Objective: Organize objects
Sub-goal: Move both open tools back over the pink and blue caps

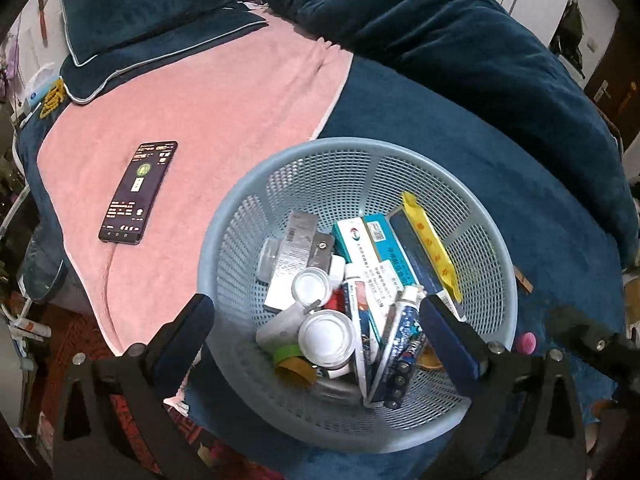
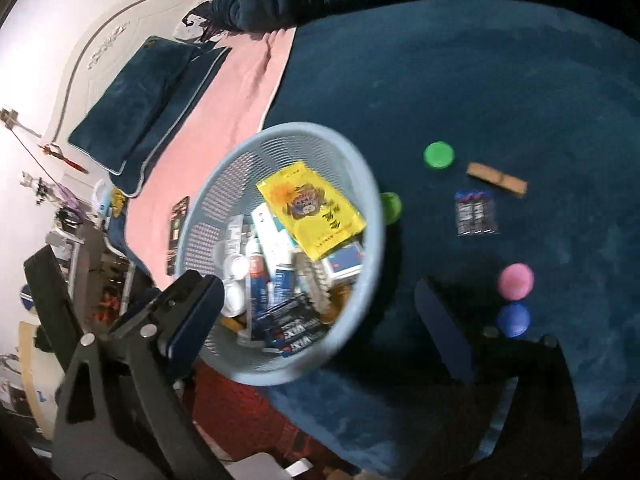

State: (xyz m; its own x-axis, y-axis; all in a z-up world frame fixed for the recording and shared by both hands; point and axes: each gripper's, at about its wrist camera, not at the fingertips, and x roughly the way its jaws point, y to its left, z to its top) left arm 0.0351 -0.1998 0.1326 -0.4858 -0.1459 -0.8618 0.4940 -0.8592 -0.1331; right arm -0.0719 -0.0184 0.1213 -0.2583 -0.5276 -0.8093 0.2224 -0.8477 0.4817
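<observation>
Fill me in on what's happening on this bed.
A person is tidying loose items into a light blue mesh basket on the bed. It already holds boxes, tubes, jars, batteries and a yellow packet. Both the left claw and the right claw are open and empty. Still out on the blue blanket: green caps, a pink cap, a blue cap, a clothespin and a battery pack.

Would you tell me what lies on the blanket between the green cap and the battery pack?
In the right wrist view, a wooden clothespin lies between the green cap and the battery pack.
</observation>
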